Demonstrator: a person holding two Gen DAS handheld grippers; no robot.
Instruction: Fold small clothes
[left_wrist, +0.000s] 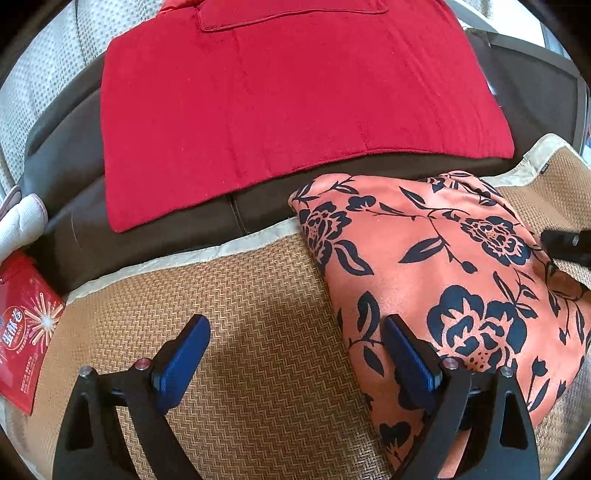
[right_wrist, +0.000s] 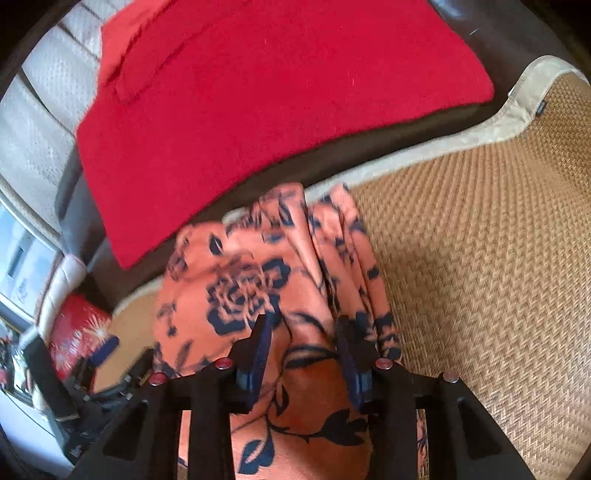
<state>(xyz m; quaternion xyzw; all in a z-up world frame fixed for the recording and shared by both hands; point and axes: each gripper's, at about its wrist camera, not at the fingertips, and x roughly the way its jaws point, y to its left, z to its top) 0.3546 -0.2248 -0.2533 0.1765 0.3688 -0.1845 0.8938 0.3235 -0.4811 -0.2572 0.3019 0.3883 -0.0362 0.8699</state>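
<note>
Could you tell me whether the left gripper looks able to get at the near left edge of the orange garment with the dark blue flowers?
Probably yes. The left gripper is open, one finger already over the orange floral garment, with only bare woven mat between.

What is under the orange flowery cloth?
The orange flowery cloth lies on a woven straw mat, which shows all around it. Whether anything else is tucked beneath the cloth cannot be seen, because the fabric covers that spot.
</note>
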